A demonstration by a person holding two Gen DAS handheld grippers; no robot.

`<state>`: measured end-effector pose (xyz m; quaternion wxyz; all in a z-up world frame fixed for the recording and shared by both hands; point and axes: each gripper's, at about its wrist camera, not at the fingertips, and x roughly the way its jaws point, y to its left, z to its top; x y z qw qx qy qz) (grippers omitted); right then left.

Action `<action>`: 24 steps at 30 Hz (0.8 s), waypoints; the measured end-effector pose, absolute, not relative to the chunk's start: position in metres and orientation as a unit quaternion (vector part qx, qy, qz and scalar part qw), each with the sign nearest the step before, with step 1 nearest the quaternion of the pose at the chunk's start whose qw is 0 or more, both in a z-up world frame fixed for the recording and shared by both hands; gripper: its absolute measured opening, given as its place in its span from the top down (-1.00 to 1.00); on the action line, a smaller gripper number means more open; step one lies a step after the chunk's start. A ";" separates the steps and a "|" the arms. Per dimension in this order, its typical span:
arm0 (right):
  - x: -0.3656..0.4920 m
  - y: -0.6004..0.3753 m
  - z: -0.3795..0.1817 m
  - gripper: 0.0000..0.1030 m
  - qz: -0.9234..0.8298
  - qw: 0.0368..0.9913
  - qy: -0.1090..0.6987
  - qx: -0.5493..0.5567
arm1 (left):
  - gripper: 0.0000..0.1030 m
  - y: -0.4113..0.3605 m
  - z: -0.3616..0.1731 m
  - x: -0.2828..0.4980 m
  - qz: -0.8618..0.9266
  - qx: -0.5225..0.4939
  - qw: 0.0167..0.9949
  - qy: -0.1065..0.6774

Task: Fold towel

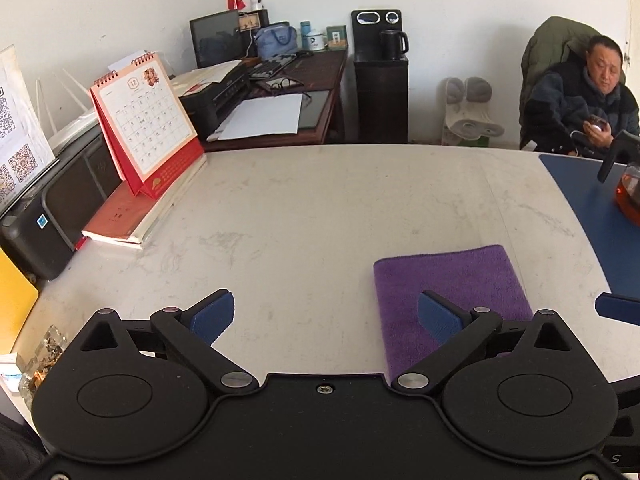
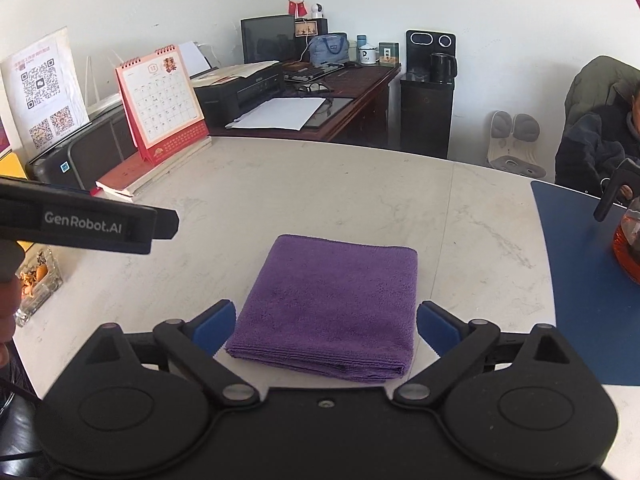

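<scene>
My left gripper [image 1: 326, 316] and right gripper [image 2: 326, 326] both hang spread wide and empty; the towel [image 2: 332, 304], at twelve o'clock, lies squarely folded on the counter [image 2: 320, 192], seemingly finished.

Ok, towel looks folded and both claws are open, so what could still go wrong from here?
1. The right claw straddles the near edge of the purple towel; a blue finger could catch the stacked layers and undo the fold.
2. The glass teapot of dark liquid stands on the blue mat to the right, and a wide swing that way might knock it.
</scene>
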<state>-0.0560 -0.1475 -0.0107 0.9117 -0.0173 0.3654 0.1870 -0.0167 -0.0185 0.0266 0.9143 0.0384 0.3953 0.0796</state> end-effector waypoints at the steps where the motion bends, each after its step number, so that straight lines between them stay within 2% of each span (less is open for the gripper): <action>1: -0.057 -0.147 -0.011 -0.89 0.188 0.911 0.365 -0.019 | -0.94 -0.018 0.025 -0.021 0.080 0.036 0.912 0.400; 24: -0.056 -0.152 -0.025 -0.89 0.146 0.906 0.396 -0.034 | -0.94 -0.015 0.010 -0.024 0.094 0.032 0.895 0.435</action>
